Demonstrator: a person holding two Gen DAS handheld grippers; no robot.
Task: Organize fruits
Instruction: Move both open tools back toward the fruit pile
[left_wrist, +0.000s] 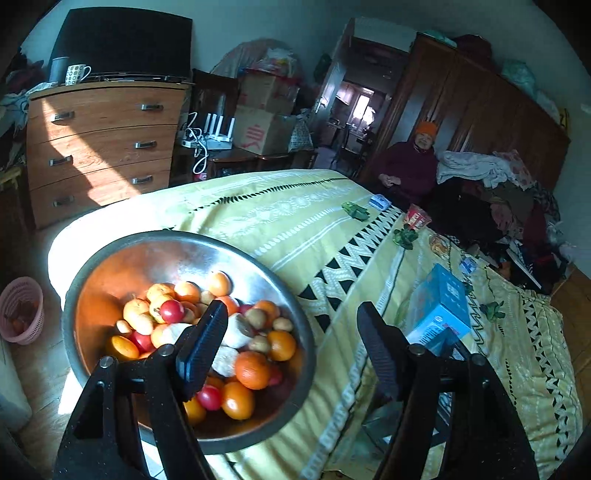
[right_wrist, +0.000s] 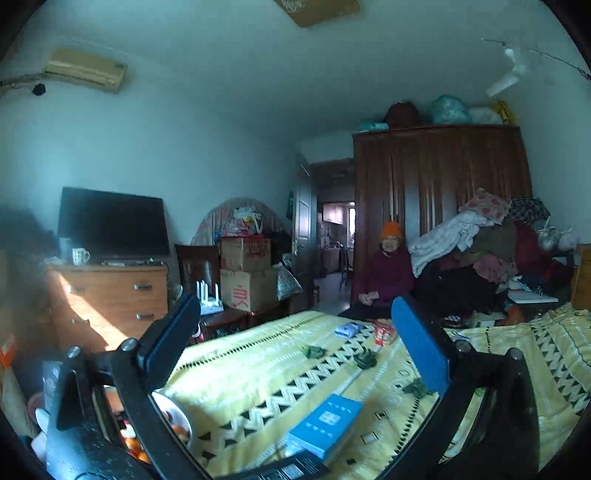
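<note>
A large metal bowl sits on the near left corner of the yellow patterned bed cover. It holds several oranges, red tomatoes, small potatoes and pale garlic bulbs. My left gripper is open and empty, its left finger over the bowl's right part and its right finger over the bed cover. My right gripper is open and empty, raised above the bed. The bowl's rim shows at the lower left of the right wrist view, mostly hidden behind the left finger.
A blue box lies on the bed to the right of the bowl; it also shows in the right wrist view. Small packets and green items lie farther back. A person sits beyond the bed. A pink basket stands on the floor.
</note>
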